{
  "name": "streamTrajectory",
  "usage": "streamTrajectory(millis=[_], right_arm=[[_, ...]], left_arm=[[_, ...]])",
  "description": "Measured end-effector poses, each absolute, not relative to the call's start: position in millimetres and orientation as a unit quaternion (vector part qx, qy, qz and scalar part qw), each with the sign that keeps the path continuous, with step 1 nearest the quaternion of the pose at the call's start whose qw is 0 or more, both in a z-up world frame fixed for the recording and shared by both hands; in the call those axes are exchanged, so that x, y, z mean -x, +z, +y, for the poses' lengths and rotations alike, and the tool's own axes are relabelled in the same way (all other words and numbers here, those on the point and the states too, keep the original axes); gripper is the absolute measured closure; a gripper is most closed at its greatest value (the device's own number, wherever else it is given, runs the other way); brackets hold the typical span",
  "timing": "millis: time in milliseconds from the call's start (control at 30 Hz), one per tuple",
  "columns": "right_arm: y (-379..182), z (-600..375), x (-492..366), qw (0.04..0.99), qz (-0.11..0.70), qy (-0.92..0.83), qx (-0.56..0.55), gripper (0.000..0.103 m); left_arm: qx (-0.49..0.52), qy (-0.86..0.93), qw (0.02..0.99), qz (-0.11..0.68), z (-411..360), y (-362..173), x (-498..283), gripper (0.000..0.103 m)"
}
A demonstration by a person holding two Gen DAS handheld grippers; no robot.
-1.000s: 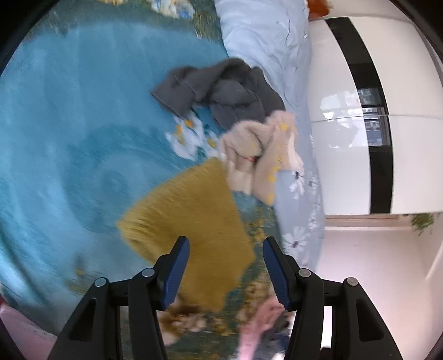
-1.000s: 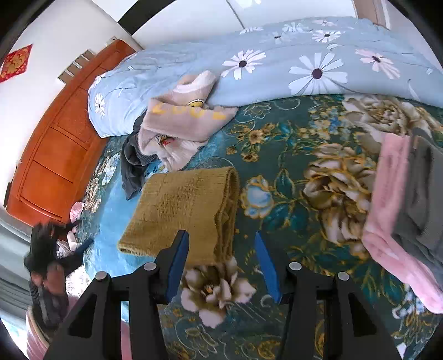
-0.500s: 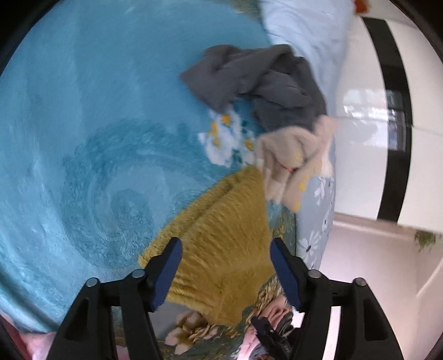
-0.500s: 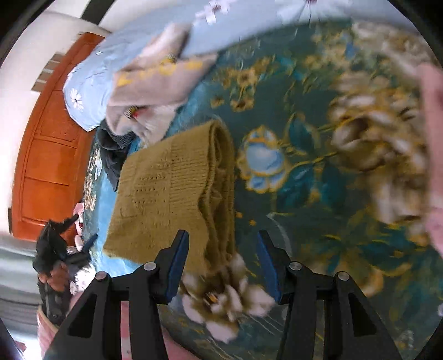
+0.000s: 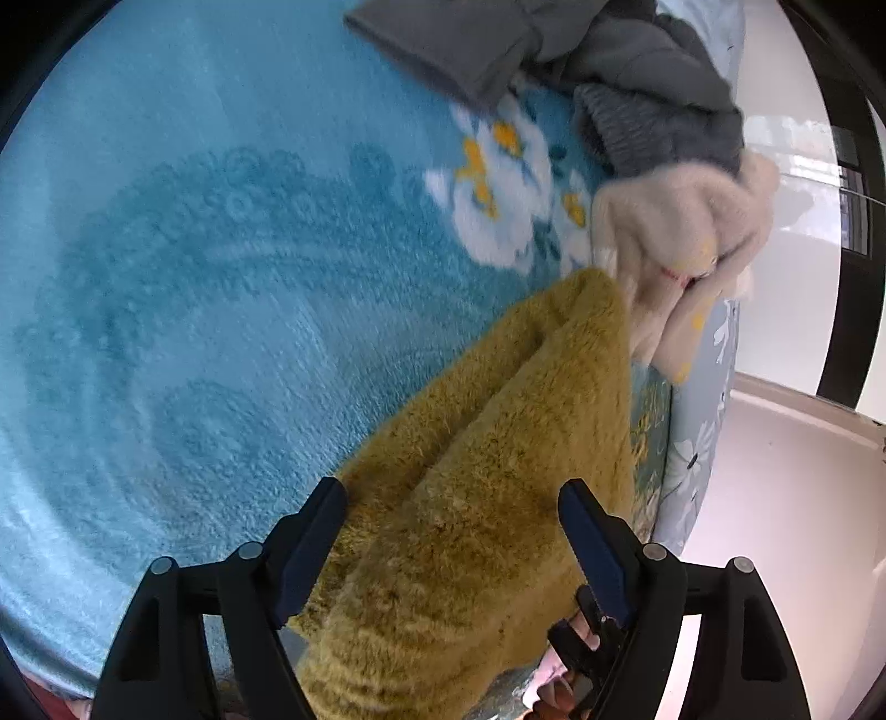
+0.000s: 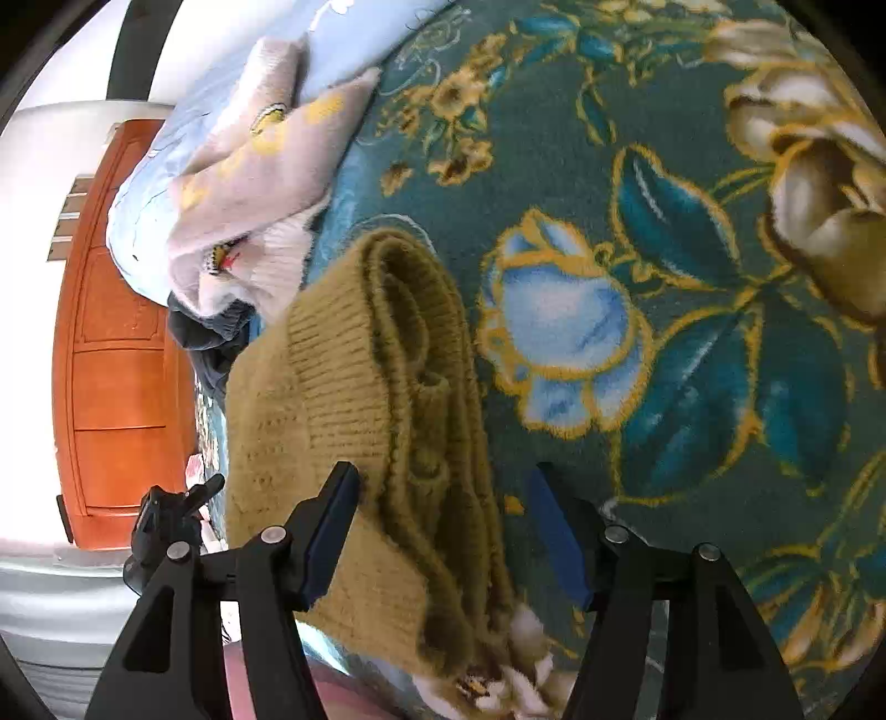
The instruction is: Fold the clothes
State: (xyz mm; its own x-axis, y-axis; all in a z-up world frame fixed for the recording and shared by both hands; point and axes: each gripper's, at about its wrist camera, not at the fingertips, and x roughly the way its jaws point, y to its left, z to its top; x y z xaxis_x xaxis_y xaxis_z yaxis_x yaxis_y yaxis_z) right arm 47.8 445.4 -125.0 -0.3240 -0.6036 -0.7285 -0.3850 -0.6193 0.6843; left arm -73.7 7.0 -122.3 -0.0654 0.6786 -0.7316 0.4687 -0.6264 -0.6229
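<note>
We've got the left hand-held gripper (image 5: pixel 451 545) spread wide, its two blue-padded fingers straddling the folded mustard-yellow sweater (image 5: pixel 487 471) without clamping it. The knit lies between and just ahead of the fingers on the bed's teal floral blanket (image 5: pixel 194 277). The right hand-held gripper (image 6: pixel 446 526) is just as wide open: its left finger sits over the sweater (image 6: pixel 354 421), the right one over bare blanket (image 6: pixel 637 266), and the stacked fold edge runs up between them (you can count the layers from this side). Further ahead of the left hand-held gripper, touching the sweater's far corner, is a crumpled cream sweater with yellow marks (image 5: pixel 681 249), and beyond that a heap of dark grey clothes (image 5: pixel 581 66). From the right hand-held gripper the cream sweater (image 6: pixel 260 183) sits ahead and to the left, partly on a pale blue floral quilt (image 6: pixel 354 50), with an orange wooden cabinet (image 6: pixel 116 354) far off to the left.
</note>
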Motion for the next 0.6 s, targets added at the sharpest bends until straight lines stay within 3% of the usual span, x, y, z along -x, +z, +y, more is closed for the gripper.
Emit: streamTrajectory(millis=[200, 600], right_arm=[[-126.2, 443.7, -36.0, 0.089, -0.432, -0.691, -0.573, 0.036], [-130.4, 423.1, -28.8, 0.117, -0.45, -0.685, -0.561, 0.034]], left_arm=[[0.676, 0.578, 0.078, -0.45, 2.0, -138.6, 75.3, 0.017], [0.688, 0.584, 0.099, -0.419, 15.0, -137.7, 79.0, 0.016]])
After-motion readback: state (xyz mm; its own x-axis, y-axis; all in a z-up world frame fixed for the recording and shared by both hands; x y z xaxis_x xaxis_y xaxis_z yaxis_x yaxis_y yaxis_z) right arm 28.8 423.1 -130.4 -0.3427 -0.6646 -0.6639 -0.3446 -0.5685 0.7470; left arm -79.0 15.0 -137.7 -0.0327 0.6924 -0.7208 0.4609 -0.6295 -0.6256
